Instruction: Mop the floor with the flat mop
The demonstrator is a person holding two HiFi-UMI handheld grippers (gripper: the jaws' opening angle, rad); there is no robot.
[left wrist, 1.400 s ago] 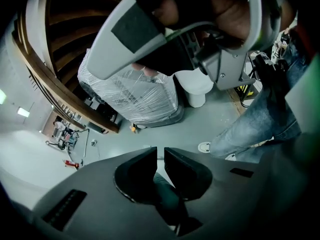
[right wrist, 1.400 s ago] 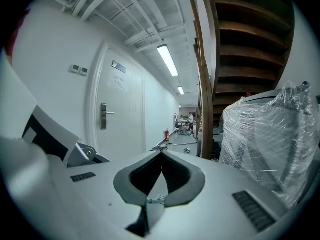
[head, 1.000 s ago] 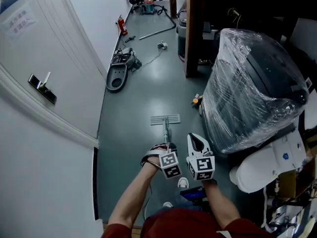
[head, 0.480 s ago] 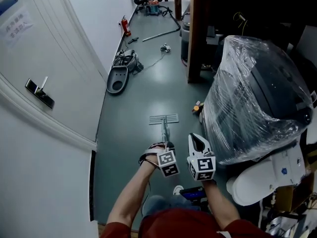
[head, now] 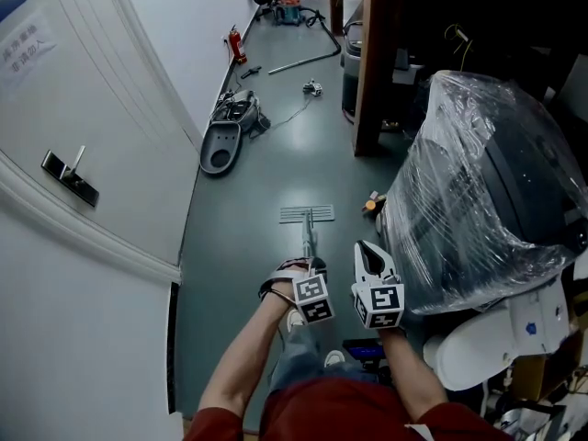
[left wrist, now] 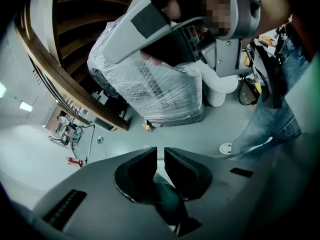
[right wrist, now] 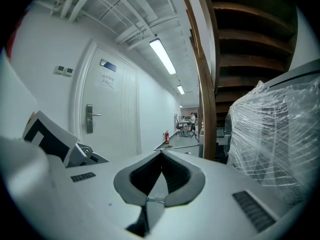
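The flat mop's grey head (head: 307, 214) lies flat on the grey-green floor ahead of me. Its handle (head: 310, 243) runs back to my left gripper (head: 310, 264). In the left gripper view, the left gripper (left wrist: 160, 156) is shut on the dark handle (left wrist: 168, 199), which passes between its two pads. My right gripper (head: 366, 248) hangs just right of the handle, apart from it and pointing forward. The right gripper view shows the right gripper (right wrist: 161, 154) with its tips touching and nothing held.
A large shrink-wrapped machine (head: 487, 182) stands close on the right, with a wooden post (head: 375, 62) behind it. A white door (head: 83, 108) and wall run along the left. A grey floor appliance (head: 220, 145) lies by the wall, and a small orange item (head: 370, 205) by the machine.
The mop head has slid forward along the floor, nearly level with the orange item. Both grippers went with it, and the person's feet have stepped forward.
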